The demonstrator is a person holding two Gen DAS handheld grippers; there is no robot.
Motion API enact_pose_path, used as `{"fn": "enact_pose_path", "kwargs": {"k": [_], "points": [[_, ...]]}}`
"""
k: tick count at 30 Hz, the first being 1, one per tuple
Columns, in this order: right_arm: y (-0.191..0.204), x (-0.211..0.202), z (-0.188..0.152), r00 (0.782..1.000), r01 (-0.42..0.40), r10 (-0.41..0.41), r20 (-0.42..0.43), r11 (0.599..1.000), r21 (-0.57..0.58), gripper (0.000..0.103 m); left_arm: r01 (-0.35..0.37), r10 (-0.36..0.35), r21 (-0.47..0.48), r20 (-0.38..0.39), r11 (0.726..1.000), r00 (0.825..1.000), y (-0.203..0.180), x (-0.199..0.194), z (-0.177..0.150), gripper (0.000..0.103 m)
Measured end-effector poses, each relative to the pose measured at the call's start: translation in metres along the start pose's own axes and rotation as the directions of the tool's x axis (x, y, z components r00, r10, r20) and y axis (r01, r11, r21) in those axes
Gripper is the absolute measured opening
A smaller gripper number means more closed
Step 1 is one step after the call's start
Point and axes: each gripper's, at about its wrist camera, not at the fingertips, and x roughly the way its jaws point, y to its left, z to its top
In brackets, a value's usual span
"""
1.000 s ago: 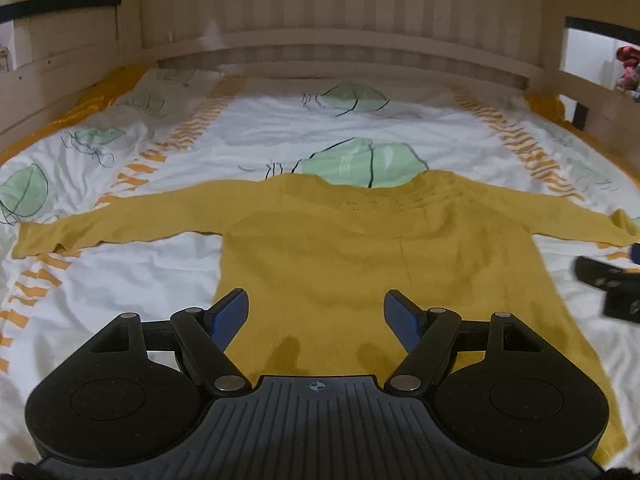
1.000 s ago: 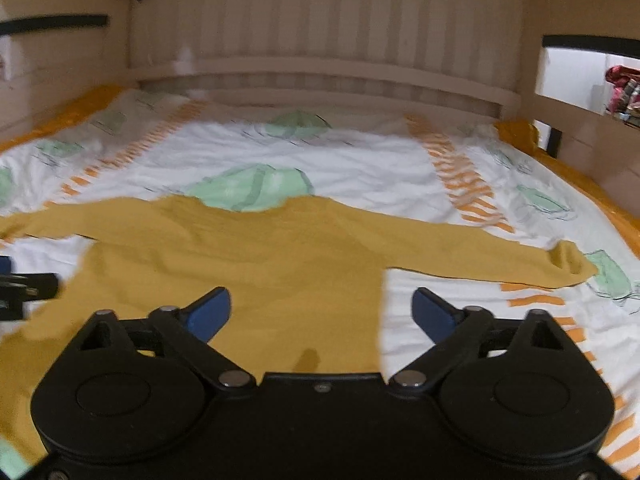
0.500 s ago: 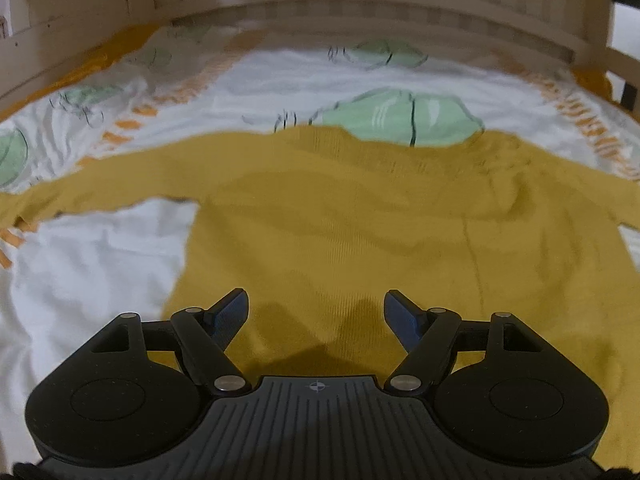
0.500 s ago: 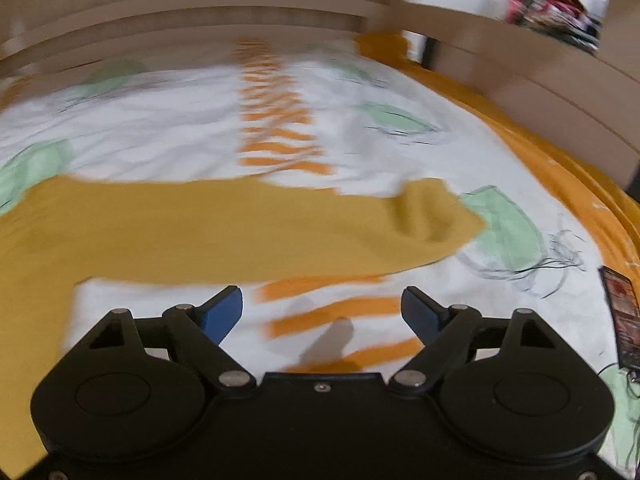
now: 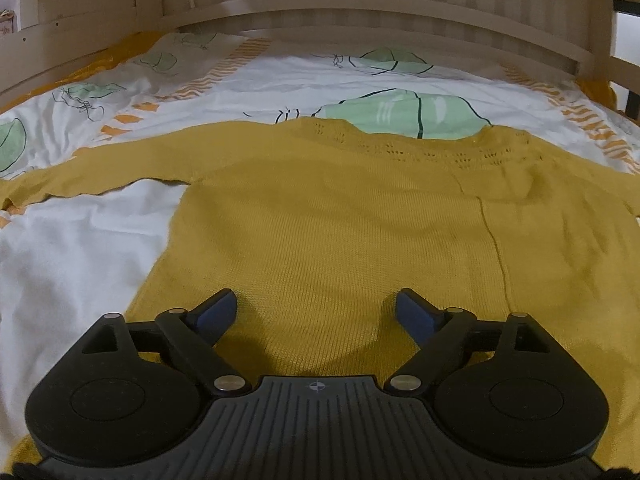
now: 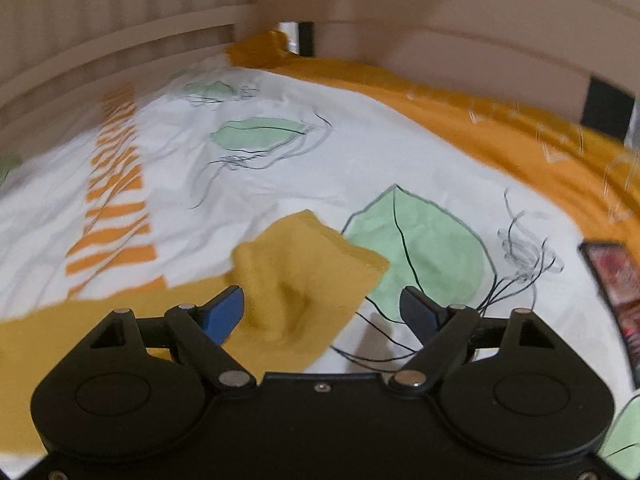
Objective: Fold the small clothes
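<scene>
Looking across the scene, largest to smallest, we list where trouble could start.

Bedsheet (image 5: 80, 264): we work on a soft, wrinkled white sheet printed with green leaves and orange stripes; we judge that a pinch aimed low could gather sheet along with the knit and drag both.

Sweater (image 5: 360, 216): the mustard knit lies spread flat on the sheet, neckline toward the headboard, sleeves out to each side. We think a one-sided pull could skew the body and spoil any fold line.

Left gripper (image 5: 316, 312): its claw is released, blue pads wide apart over the lower body of the sweater, gripping nothing. We cannot tell whether the pads touch the knit. With nothing pinning the cloth, we expect the body to slide if the sleeve is tugged.

Right gripper (image 6: 322, 308): its claw is also released, straddling the sleeve end.

Sleeve cuff (image 6: 308, 276): it sits rumpled and humped between the right pads. This view is blurred, so we risk misjudging the cuff edge, catching one layer only and letting the sleeve slip or twist when lifted.
</scene>
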Motion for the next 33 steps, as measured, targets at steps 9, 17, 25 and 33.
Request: {"fn": "enact_pose_path", "kwargs": {"k": [9,17,25,33], "points": [[-0.015,0.019,-0.001,0.996,-0.078,0.081,-0.033,0.993,0.093,0.050,-0.008,0.008,0.001,-0.002,1.000,1.000,-0.003,0.007,0.001,0.093],[-0.002,-0.021,0.026,0.975,-0.220,0.223,-0.013,0.969,0.113,0.017,-0.007,0.007,0.001,-0.001,1.000,1.000,-0.002,0.007,0.001,0.094],[0.103,-0.103,0.047,0.885,-0.464,0.465,0.029,0.885,-0.029,0.017,-0.004,0.004,-0.005,0.001,1.000,1.000,0.000,0.008,0.001,0.093],[0.232,-0.168,0.015,0.791,-0.608,0.609,-0.058,0.772,-0.184,0.021,0.015,-0.015,-0.027,0.005,1.000,1.000,0.003,0.008,0.001,0.093]]}}
